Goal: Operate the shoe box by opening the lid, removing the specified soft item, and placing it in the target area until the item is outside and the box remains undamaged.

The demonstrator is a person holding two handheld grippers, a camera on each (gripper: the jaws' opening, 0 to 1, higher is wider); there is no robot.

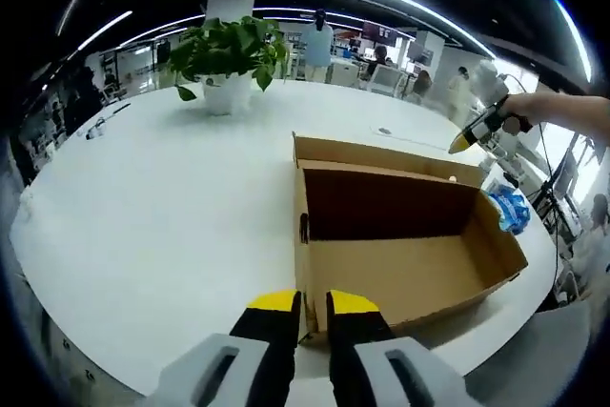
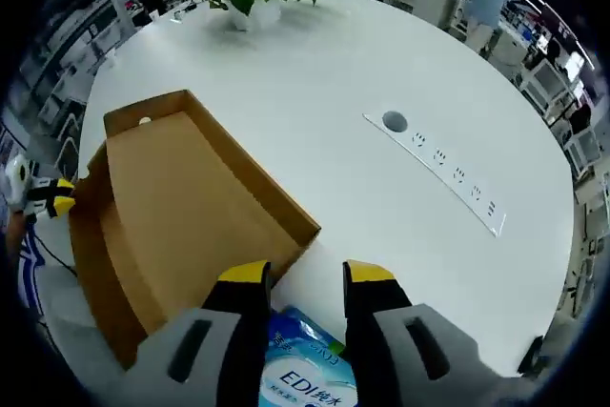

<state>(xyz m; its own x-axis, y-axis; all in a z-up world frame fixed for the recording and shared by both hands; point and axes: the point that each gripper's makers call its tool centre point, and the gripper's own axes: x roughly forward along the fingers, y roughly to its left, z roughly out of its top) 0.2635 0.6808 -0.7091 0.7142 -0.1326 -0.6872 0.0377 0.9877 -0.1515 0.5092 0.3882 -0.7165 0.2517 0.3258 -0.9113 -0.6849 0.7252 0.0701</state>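
**Box open, soft pack out**

I see the brown cardboard shoe box [image 1: 400,245] open at centre frame, lid [image 2: 191,207] back. My right gripper [image 2: 303,278] jaws stand apart above the blue-and-white soft pack [image 2: 310,374] at bottom centre. My left gripper [image 1: 313,307] jaws sit nearly together, gripping nothing, on the white round table [image 1: 152,207].

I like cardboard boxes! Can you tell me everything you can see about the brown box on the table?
The shoe box is plain brown cardboard, open, its hinged lid folded back flat. Inside looks empty; no damage shows. It sits near the edge of the round white table. The left gripper is at its near corner; whether it touches is unclear. A blue-and-white soft pack lies outside, beside the lid.
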